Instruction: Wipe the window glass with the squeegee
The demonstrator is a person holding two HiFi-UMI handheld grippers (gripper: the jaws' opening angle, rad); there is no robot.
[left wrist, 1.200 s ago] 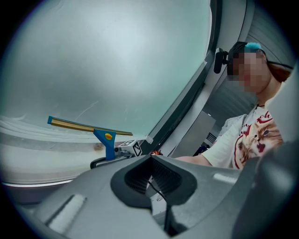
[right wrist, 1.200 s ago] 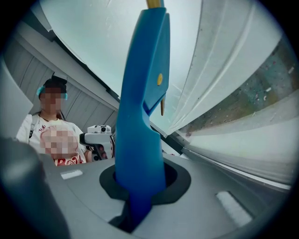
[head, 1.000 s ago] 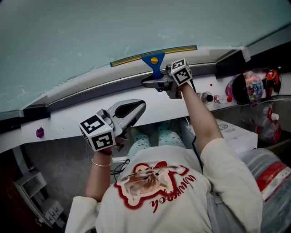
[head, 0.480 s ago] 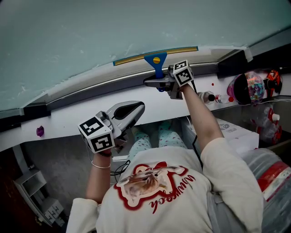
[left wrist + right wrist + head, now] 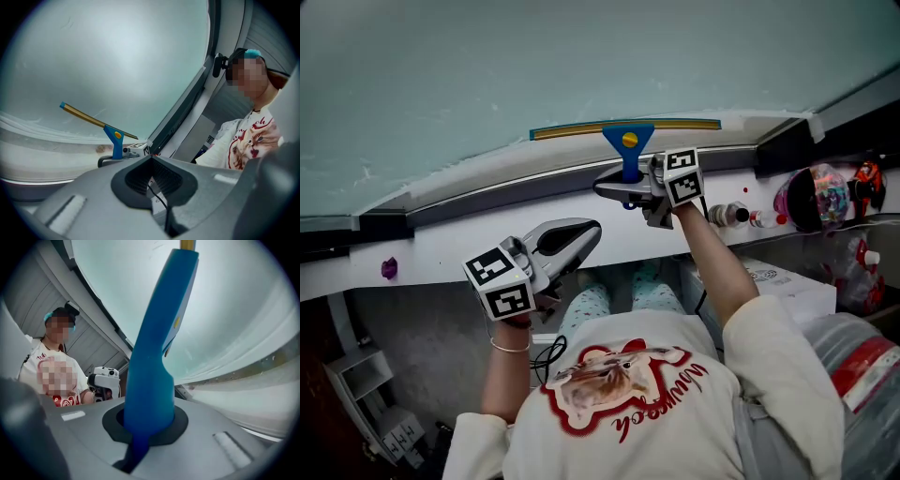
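Right gripper (image 5: 619,187) clamped on blue squeegee (image 5: 629,141) handle, blade against window glass (image 5: 534,66) near its bottom edge, left gripper (image 5: 592,230) low, jaws together, empty

The squeegee (image 5: 627,133) lies with its blade against the bottom edge of the window glass (image 5: 487,66), just above the sill (image 5: 469,187), its handle in the right claw (image 5: 626,186). The left claw (image 5: 589,232) is lower and to the left, apart from both.

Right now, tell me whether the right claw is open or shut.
Shut on the squeegee: the right gripper view shows its blue handle clamped in the right claw, blade against the window glass.
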